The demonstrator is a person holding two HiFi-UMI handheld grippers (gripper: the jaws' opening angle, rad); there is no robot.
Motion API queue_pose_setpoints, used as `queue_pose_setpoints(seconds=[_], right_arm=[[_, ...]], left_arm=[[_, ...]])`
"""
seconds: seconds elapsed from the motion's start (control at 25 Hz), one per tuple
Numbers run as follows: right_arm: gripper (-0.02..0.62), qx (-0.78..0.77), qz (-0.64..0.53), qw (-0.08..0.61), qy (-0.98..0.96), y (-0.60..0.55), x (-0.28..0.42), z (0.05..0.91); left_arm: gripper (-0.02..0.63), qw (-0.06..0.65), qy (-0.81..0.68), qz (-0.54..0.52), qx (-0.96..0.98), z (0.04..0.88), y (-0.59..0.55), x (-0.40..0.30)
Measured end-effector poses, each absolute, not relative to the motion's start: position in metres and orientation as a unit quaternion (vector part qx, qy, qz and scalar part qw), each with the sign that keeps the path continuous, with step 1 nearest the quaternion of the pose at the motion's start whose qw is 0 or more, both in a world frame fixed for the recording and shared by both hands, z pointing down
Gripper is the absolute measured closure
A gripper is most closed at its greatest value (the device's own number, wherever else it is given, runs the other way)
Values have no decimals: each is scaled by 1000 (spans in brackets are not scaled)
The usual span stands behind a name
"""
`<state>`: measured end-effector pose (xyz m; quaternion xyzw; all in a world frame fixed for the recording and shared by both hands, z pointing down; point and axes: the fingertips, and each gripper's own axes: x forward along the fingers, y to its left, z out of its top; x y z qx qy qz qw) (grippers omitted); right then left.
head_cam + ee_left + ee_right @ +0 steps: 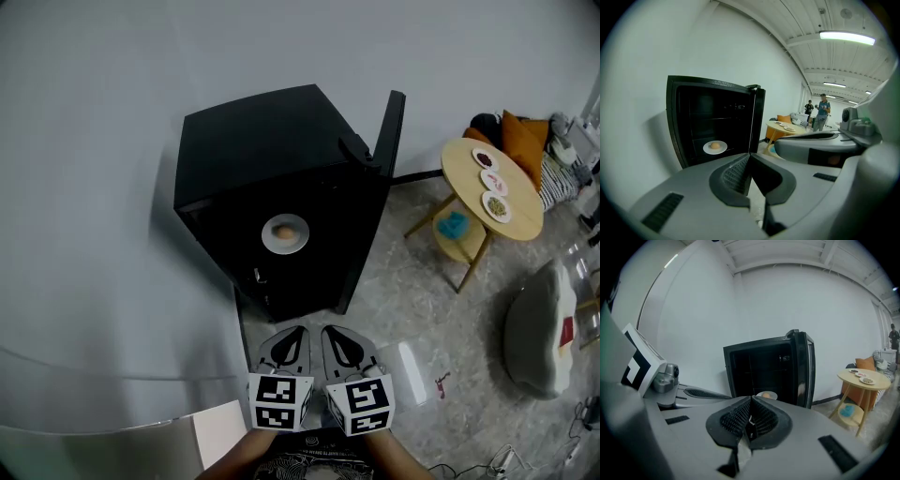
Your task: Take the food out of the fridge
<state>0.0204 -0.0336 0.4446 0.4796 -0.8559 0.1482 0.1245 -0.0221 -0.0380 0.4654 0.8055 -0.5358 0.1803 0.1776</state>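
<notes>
A small black fridge [272, 141] stands against the wall with its door [388, 131] swung open to the right. Inside it, a white plate [285, 234] with an orange-brown round piece of food [284, 230] rests on a shelf; the plate [715, 147] also shows in the left gripper view and partly, as the plate [767, 394], over the right gripper's jaws. My left gripper [284, 331] and right gripper [337, 330] are side by side in front of the fridge, short of its opening. Both are shut with nothing between the jaws.
A round wooden side table [492, 187] with three small plates stands to the right, a blue thing on its lower shelf [455, 225]. Orange cushions [520, 141] lie behind it. A grey seat [539, 323] is at right. People [820, 110] stand far back.
</notes>
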Motion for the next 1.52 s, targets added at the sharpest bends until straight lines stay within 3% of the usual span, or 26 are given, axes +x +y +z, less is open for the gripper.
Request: queue_pose_setpoints(seconds=[1.0,1.52], right_arm=[[574,413,148,123,-890,-141,43,442],[574,420,126,152,-886,-172,14,446]], left_arm=[[592,197,-592,171,763,475,-137,-2],[592,290,-568,64,767,506,-185,-27]])
